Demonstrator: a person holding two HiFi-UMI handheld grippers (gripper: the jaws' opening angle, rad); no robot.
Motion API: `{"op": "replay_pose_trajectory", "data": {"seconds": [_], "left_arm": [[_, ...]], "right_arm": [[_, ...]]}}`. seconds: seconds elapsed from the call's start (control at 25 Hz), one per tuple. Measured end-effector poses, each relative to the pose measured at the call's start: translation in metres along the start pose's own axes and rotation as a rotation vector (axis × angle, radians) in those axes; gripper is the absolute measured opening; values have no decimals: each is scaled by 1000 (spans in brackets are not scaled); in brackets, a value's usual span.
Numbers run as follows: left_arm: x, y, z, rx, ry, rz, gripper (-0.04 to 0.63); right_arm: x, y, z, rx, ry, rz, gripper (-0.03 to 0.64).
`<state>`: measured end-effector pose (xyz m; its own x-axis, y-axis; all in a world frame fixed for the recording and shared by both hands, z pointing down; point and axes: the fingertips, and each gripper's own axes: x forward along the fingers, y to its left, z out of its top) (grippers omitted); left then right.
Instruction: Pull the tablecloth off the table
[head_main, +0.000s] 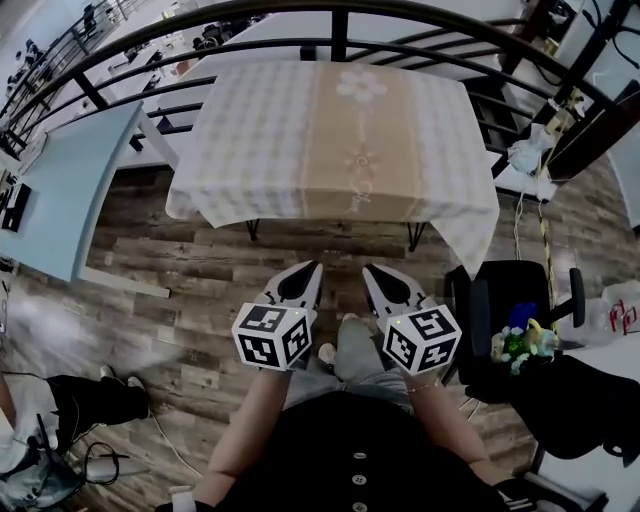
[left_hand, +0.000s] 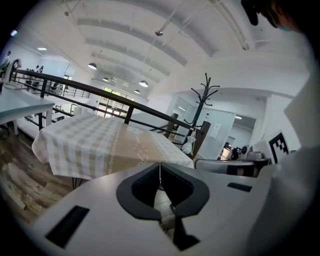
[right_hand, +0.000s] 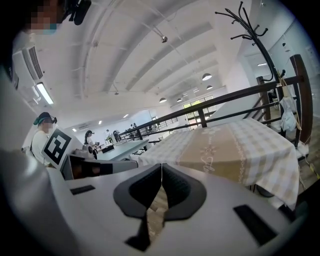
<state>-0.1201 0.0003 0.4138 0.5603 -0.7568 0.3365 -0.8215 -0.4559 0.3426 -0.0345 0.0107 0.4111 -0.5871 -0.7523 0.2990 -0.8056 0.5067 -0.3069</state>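
We hold two grippers, left gripper (head_main: 313, 266) and right gripper (head_main: 368, 268), side by side, both clenched on nothing. Ahead, apart from them: one tablecloth (head_main: 330, 140), checked with a beige band, draped over one table (head_main: 415, 237), two legs (head_main: 251, 230) showing. Behind: one railing (head_main: 340, 12).

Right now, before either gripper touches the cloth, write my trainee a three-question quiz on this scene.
1. True or false: the tablecloth lies spread over the table.
2. The left gripper and right gripper are: A) shut, empty, short of the cloth; B) shut on the cloth; C) wide open.
3. Fill in: behind the table runs a dark metal ____.
Key: 1 true; 2 A; 3 railing.
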Motion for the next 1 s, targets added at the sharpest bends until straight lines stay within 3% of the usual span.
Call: {"op": "replay_pose_trajectory", "data": {"seconds": [0.36, 0.76, 1.0], "left_arm": [[39, 24, 11, -103, 3, -34, 18], [110, 66, 10, -234, 67, -3, 18], [139, 94, 5, -293, 79, 69, 20]], "right_arm": [[40, -34, 6, 91, 20, 24, 28], [90, -94, 3, 231, 85, 6, 29], [112, -134, -2, 337, 114, -31, 29]]}}
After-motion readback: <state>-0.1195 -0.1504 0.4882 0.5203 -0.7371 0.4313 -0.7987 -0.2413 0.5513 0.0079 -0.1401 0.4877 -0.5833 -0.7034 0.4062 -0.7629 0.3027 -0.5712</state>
